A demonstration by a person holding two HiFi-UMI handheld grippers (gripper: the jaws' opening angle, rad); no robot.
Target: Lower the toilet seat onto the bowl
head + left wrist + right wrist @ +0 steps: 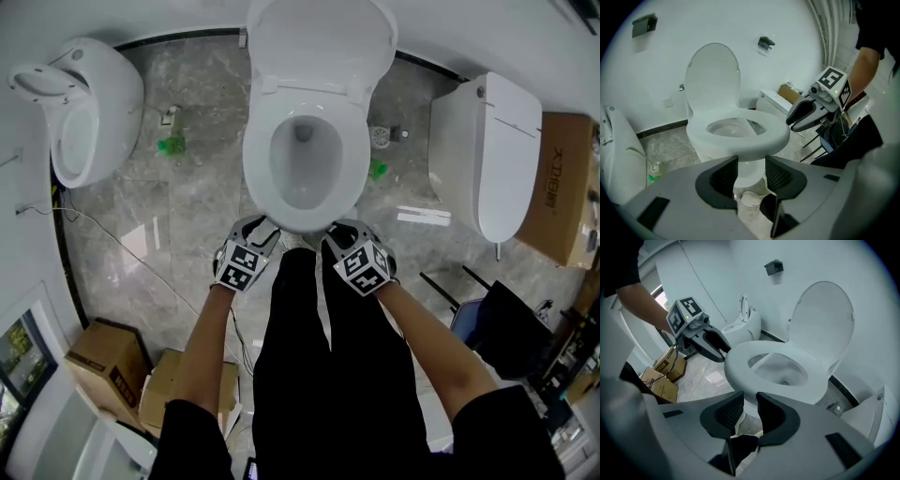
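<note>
The white toilet stands in front of me with its seat (257,164) lying flat on the bowl and the lid (319,42) upright against the wall. My left gripper (255,234) hovers just off the front left of the rim, jaws open with nothing between them. My right gripper (339,234) is at the front right of the rim, also open and empty. The left gripper view looks over its jaws (751,173) at the seat (757,138), with the right gripper (806,115) beside it. In the right gripper view the jaws (750,411) sit below the seat (740,369), near the left gripper (710,345).
Another white fixture (84,103) stands at the left and a closed toilet (487,155) at the right. Cardboard boxes (103,361) lie at the lower left, one more (558,187) at the far right. A dark chair (511,323) stands beside my right arm.
</note>
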